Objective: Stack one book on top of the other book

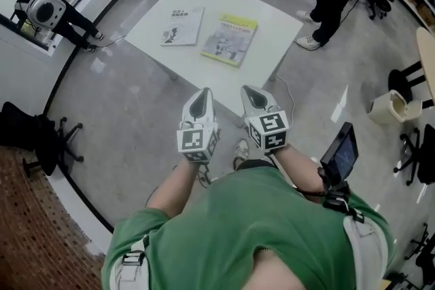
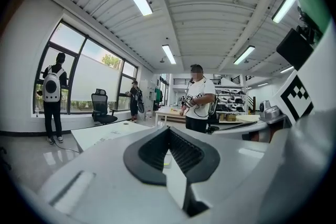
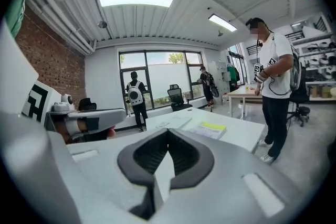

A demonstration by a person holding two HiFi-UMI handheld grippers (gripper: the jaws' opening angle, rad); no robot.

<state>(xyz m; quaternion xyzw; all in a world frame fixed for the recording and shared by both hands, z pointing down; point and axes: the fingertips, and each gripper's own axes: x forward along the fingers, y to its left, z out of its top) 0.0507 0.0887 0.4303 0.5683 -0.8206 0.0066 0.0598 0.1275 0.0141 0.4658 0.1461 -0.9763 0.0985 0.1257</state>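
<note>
The left gripper (image 1: 202,97) and the right gripper (image 1: 254,96) are held side by side with jaws pressed together on nothing, while the white book (image 1: 183,26) and the yellow-topped book (image 1: 230,39) are seen lying apart, unstacked, on the white table (image 1: 279,20) well beyond the fingertips.

txt: none legible | white book (image 1: 182,26) & yellow book (image 1: 230,39): print too small
</note>
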